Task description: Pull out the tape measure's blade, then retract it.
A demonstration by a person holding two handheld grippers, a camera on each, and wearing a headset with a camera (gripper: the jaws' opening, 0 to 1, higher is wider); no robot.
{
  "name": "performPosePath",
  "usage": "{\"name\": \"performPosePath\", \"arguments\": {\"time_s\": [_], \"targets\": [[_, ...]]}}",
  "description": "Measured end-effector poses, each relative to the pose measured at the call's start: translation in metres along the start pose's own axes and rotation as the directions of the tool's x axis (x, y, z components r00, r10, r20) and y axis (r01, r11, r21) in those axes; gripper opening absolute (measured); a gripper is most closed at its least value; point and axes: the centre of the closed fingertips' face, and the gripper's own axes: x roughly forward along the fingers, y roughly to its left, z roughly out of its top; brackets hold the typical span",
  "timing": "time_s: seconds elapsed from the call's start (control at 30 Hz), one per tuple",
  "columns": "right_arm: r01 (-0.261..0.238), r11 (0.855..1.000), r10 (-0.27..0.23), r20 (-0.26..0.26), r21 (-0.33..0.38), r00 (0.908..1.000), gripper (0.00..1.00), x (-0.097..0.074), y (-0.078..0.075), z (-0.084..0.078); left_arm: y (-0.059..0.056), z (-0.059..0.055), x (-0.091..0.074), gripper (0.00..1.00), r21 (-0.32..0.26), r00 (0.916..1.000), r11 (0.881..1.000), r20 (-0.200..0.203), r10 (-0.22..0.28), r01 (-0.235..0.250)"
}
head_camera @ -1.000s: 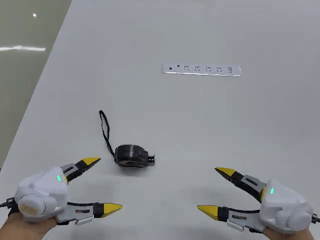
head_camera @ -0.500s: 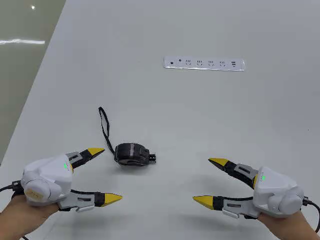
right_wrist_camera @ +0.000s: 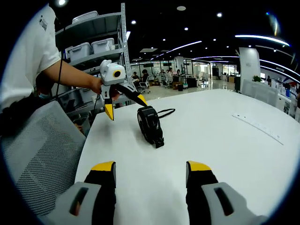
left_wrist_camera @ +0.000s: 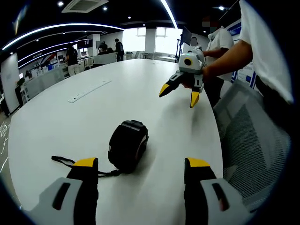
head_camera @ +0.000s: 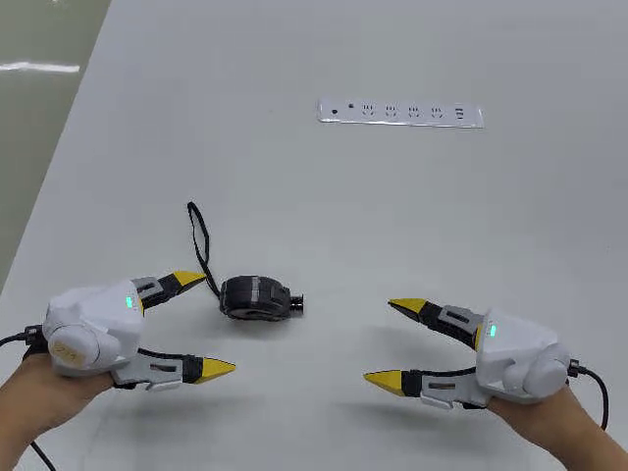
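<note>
Partly behind the yellow left gripper tip, the tape measure strap.

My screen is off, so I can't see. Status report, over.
Left gripper open, close by the tape measure, not touching. Right gripper open, farther off. Blade not yet pulled out. Nothing in the way; power strip lies far back.

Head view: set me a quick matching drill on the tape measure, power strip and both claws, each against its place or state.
1 tape measure
2 power strip
3 left claw
4 right claw

A open, close beside the strap end of the case
B flat at the far side of the table
C blade not pulled out, lying between the claws
D open, apart on the blade-tip side

Pairs: 1-C, 2-B, 3-A, 4-D
</note>
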Motion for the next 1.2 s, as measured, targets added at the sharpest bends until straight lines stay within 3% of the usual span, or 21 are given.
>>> {"name": "performPosePath", "arguments": {"time_s": [0.4, 1.2], "targets": [[-0.036, 0.999, 0.035, -0.019, -0.019, 0.9992, 0.57, 0.016, -0.003, -0.006, 0.005, -0.002, 0.013, 0.69, 0.045, 0.9987, 0.998, -0.038, -0.035, 0.037], [-0.073, 0.997, 0.072, -0.036, -0.017, 0.9967, 0.53, 0.039, -0.011, -0.010, 0.016, -0.011, 0.044, 0.62, 0.060, 0.9929, 0.994, -0.085, -0.083, 0.088]]}}
